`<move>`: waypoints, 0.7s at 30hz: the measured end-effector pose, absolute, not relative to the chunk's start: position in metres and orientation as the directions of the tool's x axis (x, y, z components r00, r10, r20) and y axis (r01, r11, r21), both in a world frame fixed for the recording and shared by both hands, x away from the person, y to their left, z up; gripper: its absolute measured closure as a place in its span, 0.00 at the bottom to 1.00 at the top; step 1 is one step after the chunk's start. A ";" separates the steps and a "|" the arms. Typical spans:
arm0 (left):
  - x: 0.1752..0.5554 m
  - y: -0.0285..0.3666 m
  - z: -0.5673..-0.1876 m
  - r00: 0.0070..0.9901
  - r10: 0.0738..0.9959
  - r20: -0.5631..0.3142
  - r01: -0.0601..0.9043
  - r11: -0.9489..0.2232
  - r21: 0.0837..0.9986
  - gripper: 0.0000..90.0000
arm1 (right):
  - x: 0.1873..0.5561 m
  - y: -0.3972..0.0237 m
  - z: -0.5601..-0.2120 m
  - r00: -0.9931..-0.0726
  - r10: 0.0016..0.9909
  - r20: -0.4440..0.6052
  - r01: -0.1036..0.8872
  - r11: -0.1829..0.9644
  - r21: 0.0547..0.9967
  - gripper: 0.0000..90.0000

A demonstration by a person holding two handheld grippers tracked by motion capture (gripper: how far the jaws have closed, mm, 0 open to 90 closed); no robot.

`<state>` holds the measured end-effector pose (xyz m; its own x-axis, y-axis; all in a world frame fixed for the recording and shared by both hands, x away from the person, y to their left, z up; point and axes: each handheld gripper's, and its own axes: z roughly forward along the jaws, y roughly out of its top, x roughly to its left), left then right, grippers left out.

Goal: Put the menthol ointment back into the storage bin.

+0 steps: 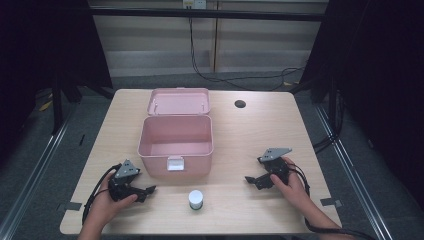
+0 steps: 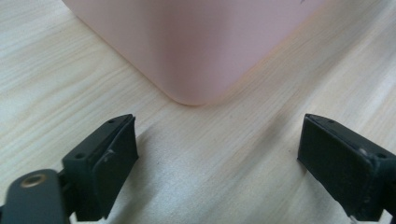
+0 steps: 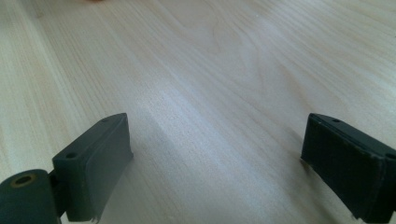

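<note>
Two grippers rest low on your pale wooden table (image 1: 235,140), which stands on grey floor between dark curtains, with a cable hanging down the far wall. Your left gripper (image 2: 217,158) sits near the table's left front, jaws spread wide and empty, aimed at the near corner of the open pink box (image 1: 176,145). Your right gripper (image 3: 217,163), well apart at the right, gapes wide over bare wood. A small white jar (image 1: 195,199) stands just in front of the box.
</note>
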<state>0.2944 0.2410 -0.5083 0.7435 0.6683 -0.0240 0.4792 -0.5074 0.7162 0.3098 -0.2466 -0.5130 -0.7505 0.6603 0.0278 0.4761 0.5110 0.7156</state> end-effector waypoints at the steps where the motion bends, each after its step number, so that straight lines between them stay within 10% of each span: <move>1: 0.294 0.240 -0.508 0.741 0.671 -0.027 0.484 -0.506 0.714 0.12 | 0.310 -0.247 -0.513 -0.750 0.661 0.028 0.477 0.511 0.715 0.08; 21: 0.267 0.206 -0.466 0.832 0.550 -0.065 0.524 -0.743 0.416 0.23 | 0.310 -0.246 -0.513 -0.749 0.662 0.027 0.477 0.512 0.714 0.08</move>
<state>0.2665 0.2059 -0.4665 0.8323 0.5504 -0.0651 0.5241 -0.7434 0.4155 0.3100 -0.2464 -0.5128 -0.7494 0.6616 0.0266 0.4773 0.5119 0.7143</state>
